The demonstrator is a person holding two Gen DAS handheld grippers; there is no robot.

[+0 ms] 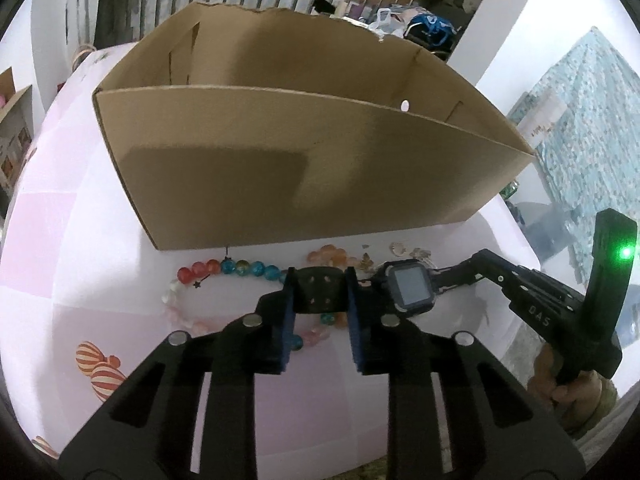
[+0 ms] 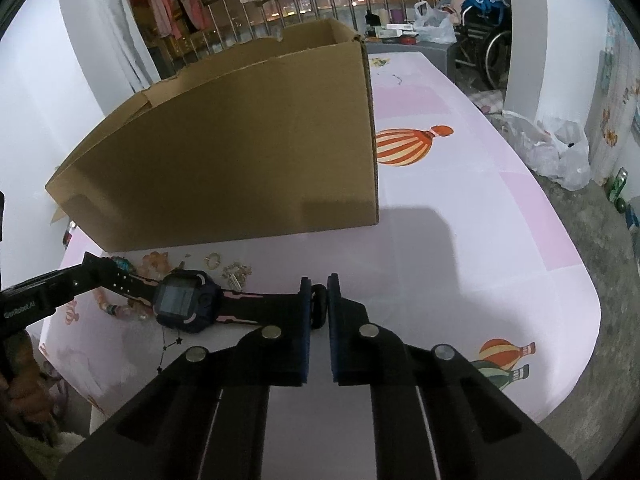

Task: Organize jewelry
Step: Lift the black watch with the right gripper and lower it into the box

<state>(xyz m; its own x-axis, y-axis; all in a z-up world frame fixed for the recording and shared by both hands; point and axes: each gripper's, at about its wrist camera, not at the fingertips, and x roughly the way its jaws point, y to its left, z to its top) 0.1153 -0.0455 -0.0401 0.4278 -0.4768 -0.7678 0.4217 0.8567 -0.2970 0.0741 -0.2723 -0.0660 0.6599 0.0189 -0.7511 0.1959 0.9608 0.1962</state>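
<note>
Left wrist view: left gripper (image 1: 320,292) clamps one strap of the watch (image 1: 409,289), suspended before the cardboard box (image 1: 280,160); right wrist view: right gripper (image 2: 318,300) pinches the opposite strap end, likely light, flexible, best held by straps.

Both cams ride right on the grippers, angled down at the table (image 2: 460,240) from close up. Left wrist view faces the cardboard box (image 1: 280,168) head-on; right wrist view sees it from further right. Both share the watch (image 1: 408,288).
</note>
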